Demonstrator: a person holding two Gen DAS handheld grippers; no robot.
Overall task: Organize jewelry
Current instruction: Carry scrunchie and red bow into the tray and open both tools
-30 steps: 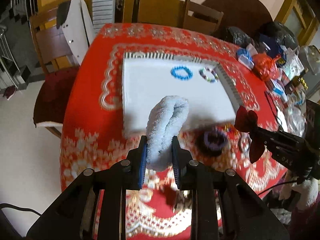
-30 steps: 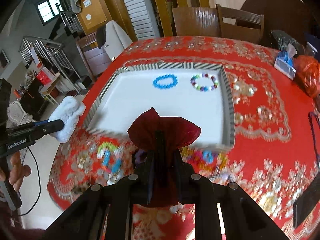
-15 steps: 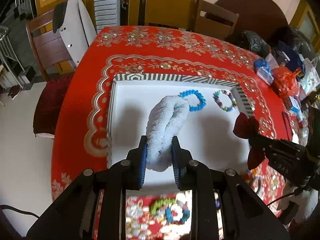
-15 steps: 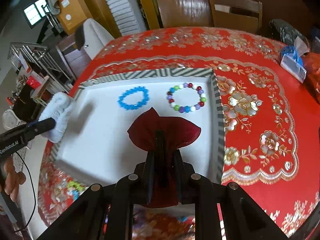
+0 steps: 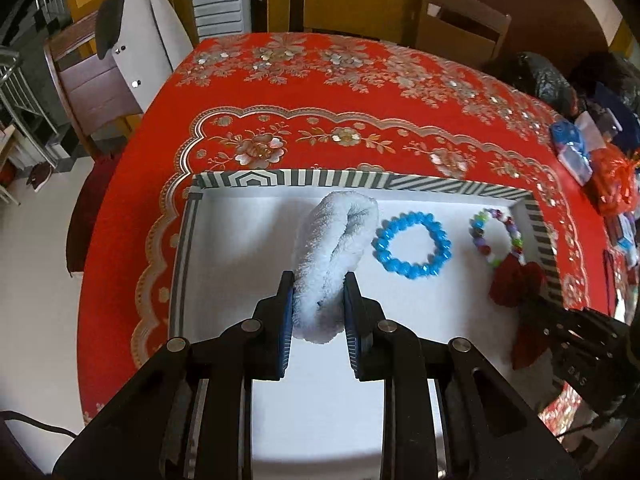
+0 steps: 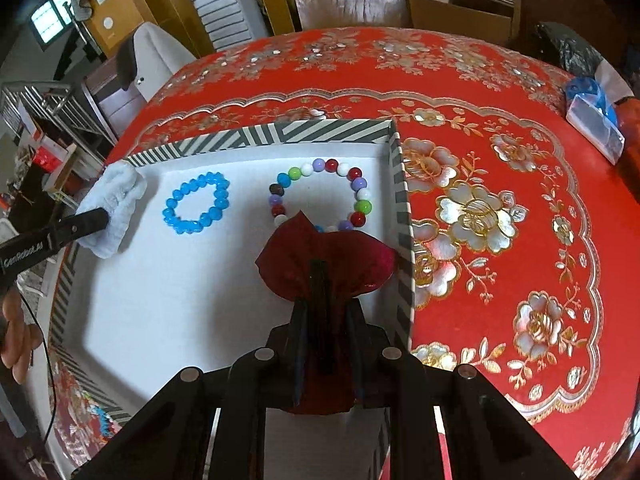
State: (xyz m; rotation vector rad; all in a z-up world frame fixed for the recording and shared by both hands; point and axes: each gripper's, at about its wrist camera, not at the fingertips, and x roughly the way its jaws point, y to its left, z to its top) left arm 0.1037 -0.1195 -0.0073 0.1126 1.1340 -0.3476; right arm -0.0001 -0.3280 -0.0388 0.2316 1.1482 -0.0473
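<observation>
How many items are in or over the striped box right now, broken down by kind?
Bracelets: 2, the blue bracelet and the multicolour bead bracelet
Rolled white towel: 1, in the left gripper
Dark red pouch: 1, in the right gripper
Total: 4

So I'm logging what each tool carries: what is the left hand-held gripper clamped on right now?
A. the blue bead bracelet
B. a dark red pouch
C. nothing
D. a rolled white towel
D: the left hand-held gripper is shut on the rolled white towel, held above the white tray.
</observation>
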